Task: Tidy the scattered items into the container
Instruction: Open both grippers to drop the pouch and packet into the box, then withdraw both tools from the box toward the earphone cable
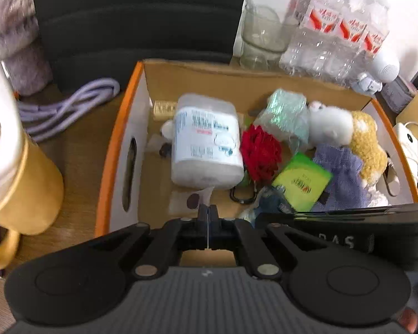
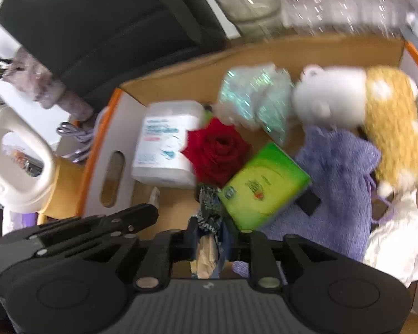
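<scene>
- Right wrist view: the right tongs [image 2: 209,239], at lower centre of the frame, have a dark crinkled wrapper [image 2: 207,217] standing between their jaws. Its long axis runs up the frame, in line with the fingers. The jaws are partly spread; whether the pads press on the wrapper cannot be told through the blur.
- The wrapper hangs over the near inner edge of the cardboard box [image 2: 103,150], just below the red rose [image 2: 217,150] and left of the green packet [image 2: 264,186]. Judged from this, the coming move is a release straight down onto the bare box floor at lower centre.
- Left wrist view: the left tongs [image 1: 208,217] are pressed together with nothing seen between the tips, poised over the near rim of the box at lower centre.
- The right tongs enter that view as a dark bar at lower right, close beside the left ones; the right hand is the one at the wrapper.
- Already in the box: white tub [image 1: 206,142], plush toy [image 1: 345,133], purple cloth [image 1: 340,172].
</scene>
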A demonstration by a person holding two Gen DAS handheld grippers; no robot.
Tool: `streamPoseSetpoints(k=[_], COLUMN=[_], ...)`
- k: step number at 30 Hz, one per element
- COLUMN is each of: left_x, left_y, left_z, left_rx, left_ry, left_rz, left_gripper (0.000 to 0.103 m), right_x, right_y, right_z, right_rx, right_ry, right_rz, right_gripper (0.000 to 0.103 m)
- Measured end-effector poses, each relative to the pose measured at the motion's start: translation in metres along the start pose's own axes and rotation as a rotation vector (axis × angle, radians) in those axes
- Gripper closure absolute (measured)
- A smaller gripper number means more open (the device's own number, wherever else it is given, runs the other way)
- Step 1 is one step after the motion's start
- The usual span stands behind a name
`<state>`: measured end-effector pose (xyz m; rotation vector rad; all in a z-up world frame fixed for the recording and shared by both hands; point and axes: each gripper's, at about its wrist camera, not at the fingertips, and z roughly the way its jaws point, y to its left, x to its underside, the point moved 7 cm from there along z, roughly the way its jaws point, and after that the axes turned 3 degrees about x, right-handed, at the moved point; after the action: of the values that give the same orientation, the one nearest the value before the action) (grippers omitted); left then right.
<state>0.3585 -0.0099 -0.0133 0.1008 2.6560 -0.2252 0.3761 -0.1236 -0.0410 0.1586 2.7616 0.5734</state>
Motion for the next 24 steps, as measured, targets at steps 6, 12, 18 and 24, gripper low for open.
streamPoseSetpoints(k=[6,12,18,24], left_x=[-0.006,-0.024,-0.022,-0.009], left_y=[0.0,-0.013,-0.027,-0.043], left_z=[-0.02,-0.052,-0.067,-0.082], left_rx=[0.015,-0.02,-0.056,-0.086], left_ry=[0.006,-0.032,-0.034,-0.066], left_rz=[-0.017,-0.022,-0.041,0.009], left_gripper=[0.074,0.014,0.001,0.0], right_x=[-0.006,-0.021,-0.01,0.008], right_y=[-0.01,-0.031,-0.063,-0.066], right_z=[-0.031,-0.084,-0.123,-0.147], right_rx=[-0.008,0.198,0.296,0.296], right_ry=[-0.004,-0.083,-0.123,-0.18], right_rz=[0.033,-0.066,-0.053,-0.061], right_gripper=[0.049,0.032,0.03,0.03])
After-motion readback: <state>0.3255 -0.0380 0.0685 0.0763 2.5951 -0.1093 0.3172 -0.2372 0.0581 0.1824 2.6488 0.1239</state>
